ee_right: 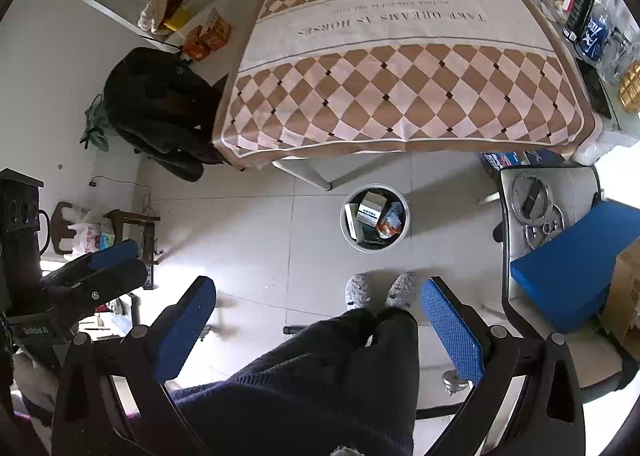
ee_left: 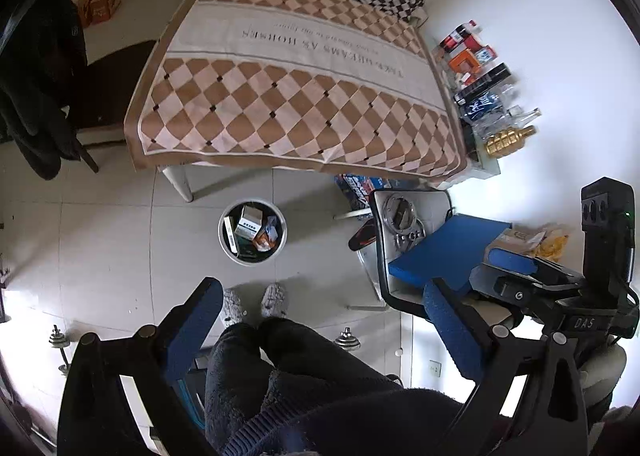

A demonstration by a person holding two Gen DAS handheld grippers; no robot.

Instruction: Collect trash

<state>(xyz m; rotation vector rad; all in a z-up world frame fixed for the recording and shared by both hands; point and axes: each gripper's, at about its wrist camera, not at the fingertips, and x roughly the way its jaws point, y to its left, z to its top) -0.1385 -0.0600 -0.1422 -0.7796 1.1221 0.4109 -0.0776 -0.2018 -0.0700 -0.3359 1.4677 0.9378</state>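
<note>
Flanking bin (ee_right: 375, 218): table leg (ee_right: 306, 173); chair (ee_right: 516, 192) (blue cushion (ee_right: 576, 260)).

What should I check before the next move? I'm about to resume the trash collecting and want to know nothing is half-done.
1. Left gripper open and holding nothing: ok.
2. Right gripper open and holding nothing: ok.
3. Trash bin upright on the floor, in front of the slippers: ok.
4. Room left in the bin: cannot tell; boxes and wrappers already lie inside.
5. Checked tablecloth free of trash: ok, none shows on it.
6. Next piece of trash picked out: not ok; none is evident in either view.
</note>
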